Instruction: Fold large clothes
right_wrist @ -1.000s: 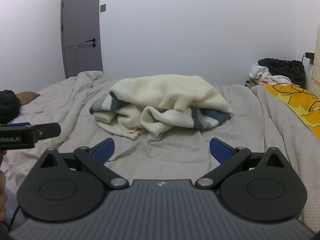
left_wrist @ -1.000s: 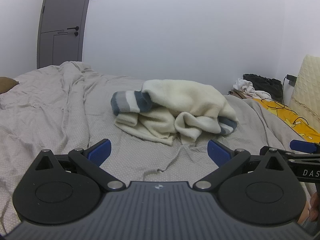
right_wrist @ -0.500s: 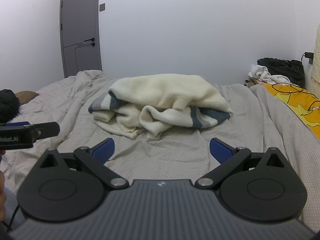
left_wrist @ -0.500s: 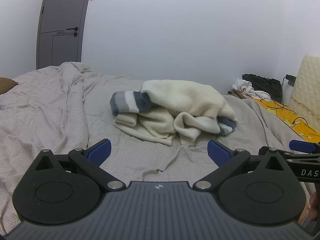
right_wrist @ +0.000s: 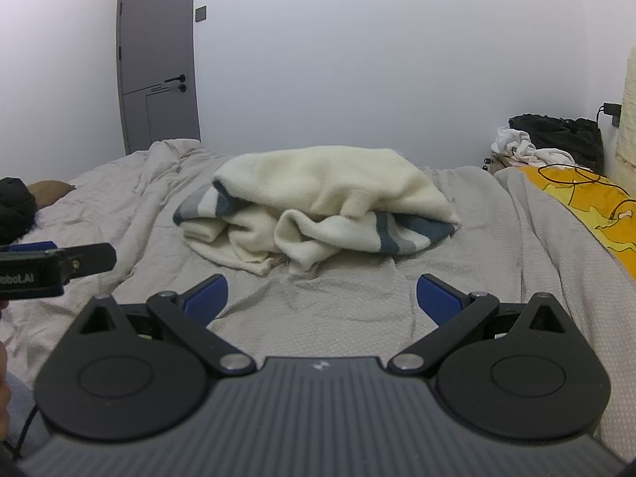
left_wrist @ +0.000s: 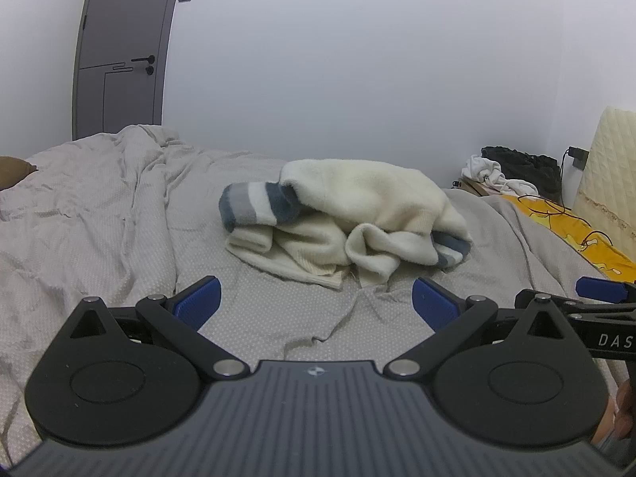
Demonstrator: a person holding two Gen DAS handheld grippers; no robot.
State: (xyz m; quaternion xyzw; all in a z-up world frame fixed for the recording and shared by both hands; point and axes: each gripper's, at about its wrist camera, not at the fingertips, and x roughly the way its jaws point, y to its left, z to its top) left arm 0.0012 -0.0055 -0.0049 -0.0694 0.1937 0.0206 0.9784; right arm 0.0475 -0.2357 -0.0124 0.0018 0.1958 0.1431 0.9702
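Note:
A cream fleece garment (left_wrist: 349,214) with grey and blue striped cuffs lies crumpled in a heap in the middle of the bed; it also shows in the right wrist view (right_wrist: 318,206). My left gripper (left_wrist: 316,304) is open and empty, hovering over the sheet just short of the heap. My right gripper (right_wrist: 322,298) is open and empty, also just short of the heap. Each gripper shows at the edge of the other's view: the right one (left_wrist: 604,290) and the left one (right_wrist: 55,262).
The bed has a wrinkled grey dotted sheet (left_wrist: 99,218). A yellow cover with a black cable (right_wrist: 588,198) lies at the right. A pile of dark and white clothes (right_wrist: 548,139) sits by the far wall. A grey door (left_wrist: 119,51) stands at the back left.
Both grippers have edged slightly towards the garment. The garment has not moved and both grippers stay open.

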